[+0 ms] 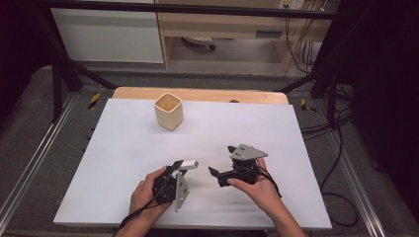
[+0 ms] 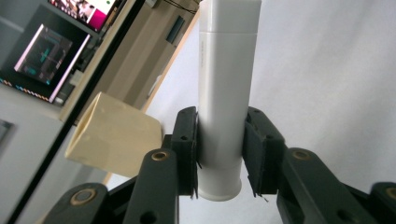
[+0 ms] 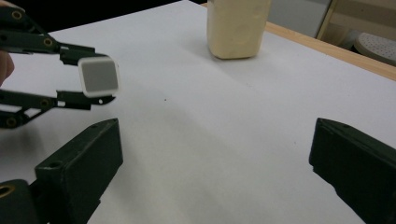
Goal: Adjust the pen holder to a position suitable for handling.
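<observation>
My left gripper (image 1: 181,166) is shut on a white square-section tube (image 1: 188,164), holding it just above the white table sheet (image 1: 123,148) near the front. In the left gripper view the pads press on both sides of the tube (image 2: 226,93) near its lower end, and its capped end points away. My right gripper (image 1: 221,159) is a little to the right of it, open, with nothing between its jaws (image 3: 217,133). The right gripper view faces the tube's grey end (image 3: 99,76). A beige square cup (image 1: 168,111) stands upright at the back of the sheet.
The wooden table edge (image 1: 197,94) runs behind the cup (image 3: 238,28). Black frame bars and cables lie on the floor to both sides. Monitors (image 2: 42,56) are in the left gripper view beyond the cup (image 2: 116,135).
</observation>
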A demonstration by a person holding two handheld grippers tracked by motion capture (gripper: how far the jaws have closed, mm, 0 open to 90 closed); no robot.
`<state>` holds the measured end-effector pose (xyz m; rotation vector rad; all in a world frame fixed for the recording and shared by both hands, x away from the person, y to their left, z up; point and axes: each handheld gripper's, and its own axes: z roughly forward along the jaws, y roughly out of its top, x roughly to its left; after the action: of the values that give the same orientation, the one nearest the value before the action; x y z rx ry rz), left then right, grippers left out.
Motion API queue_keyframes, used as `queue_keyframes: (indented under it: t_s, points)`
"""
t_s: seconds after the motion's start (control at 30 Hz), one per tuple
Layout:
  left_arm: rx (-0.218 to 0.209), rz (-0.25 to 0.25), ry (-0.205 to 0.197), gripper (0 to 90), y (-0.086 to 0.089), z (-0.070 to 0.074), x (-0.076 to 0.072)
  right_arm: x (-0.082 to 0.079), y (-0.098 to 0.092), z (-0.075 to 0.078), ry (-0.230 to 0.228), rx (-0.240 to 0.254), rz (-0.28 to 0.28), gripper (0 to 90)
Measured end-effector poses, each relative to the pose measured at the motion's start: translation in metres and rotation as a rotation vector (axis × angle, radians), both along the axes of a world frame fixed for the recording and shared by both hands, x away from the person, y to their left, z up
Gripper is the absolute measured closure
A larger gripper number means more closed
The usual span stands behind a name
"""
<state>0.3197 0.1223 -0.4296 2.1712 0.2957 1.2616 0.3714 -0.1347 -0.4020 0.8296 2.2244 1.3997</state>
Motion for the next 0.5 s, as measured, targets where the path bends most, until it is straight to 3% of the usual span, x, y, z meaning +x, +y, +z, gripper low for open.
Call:
queue_keyframes:
  t_s: [0.13, 0.37, 0.5]
  points:
    - [-0.063, 0.013, 0.031, 68.2, 0.008, 0.003, 0.003, -0.003, -0.019, -0.001, -0.014, 0.002, -0.031, 2.7]
    - [-0.216, 0.044, 0.087, 68.2, 0.024, 0.010, 0.010, -0.013, -0.063, -0.004, -0.028, 0.035, -0.156, 4.4]
    - [-0.299, 0.066, 0.129, 68.2, 0.035, 0.011, 0.013, -0.022, -0.088, -0.013, -0.040, 0.054, -0.242, 4.3]
